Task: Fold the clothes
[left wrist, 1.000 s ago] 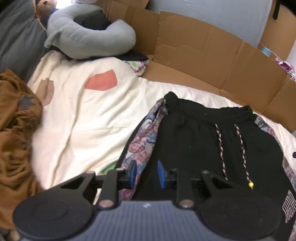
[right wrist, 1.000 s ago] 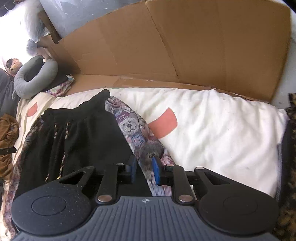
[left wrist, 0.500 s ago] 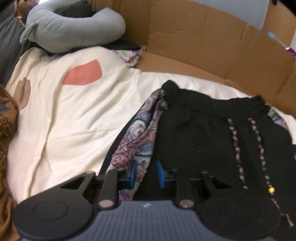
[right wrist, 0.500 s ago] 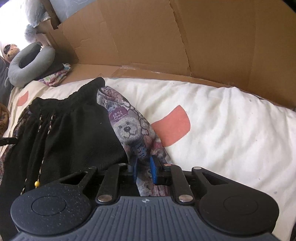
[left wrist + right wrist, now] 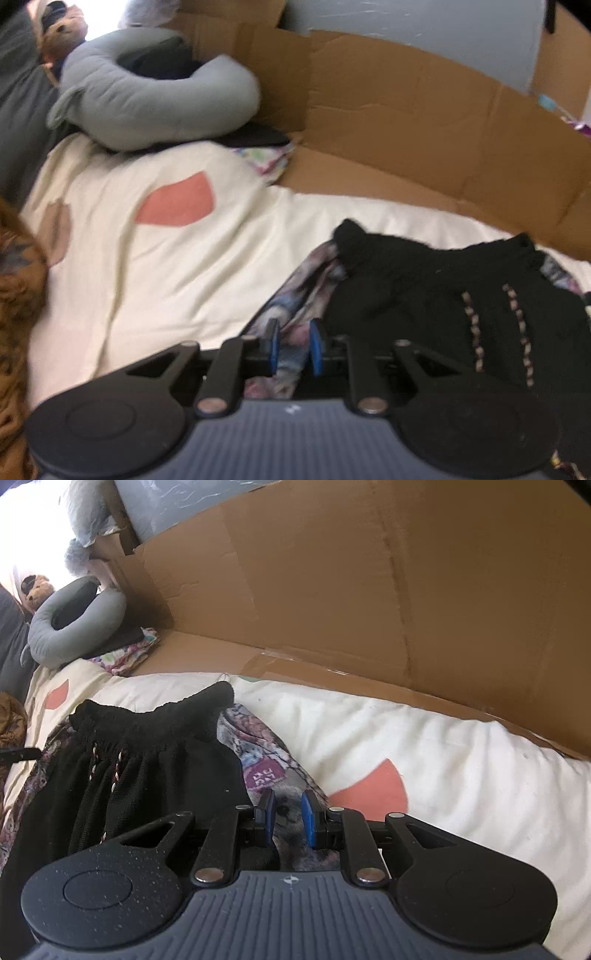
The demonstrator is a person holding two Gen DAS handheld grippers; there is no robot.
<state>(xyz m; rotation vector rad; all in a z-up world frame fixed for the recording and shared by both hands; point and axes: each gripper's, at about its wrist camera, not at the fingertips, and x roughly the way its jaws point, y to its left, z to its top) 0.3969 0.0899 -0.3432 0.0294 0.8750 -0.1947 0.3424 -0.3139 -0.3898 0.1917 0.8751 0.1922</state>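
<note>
Shorts [image 5: 155, 775] cut off below; left gripper [image 5: 294, 345] view blurred.

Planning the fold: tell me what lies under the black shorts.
Under the black shorts a bear-print garment sticks out along both sides, and the cream blanket lies beneath everything. How the printed fabric lies under the shorts' middle is covered, so it cannot be seen.

Bed [image 5: 207, 266], cream cover with red patches, bearing black shorts [image 5: 436, 295], grey neck pillow [image 5: 155, 107], and brown garment [image 5: 18, 295].
</note>
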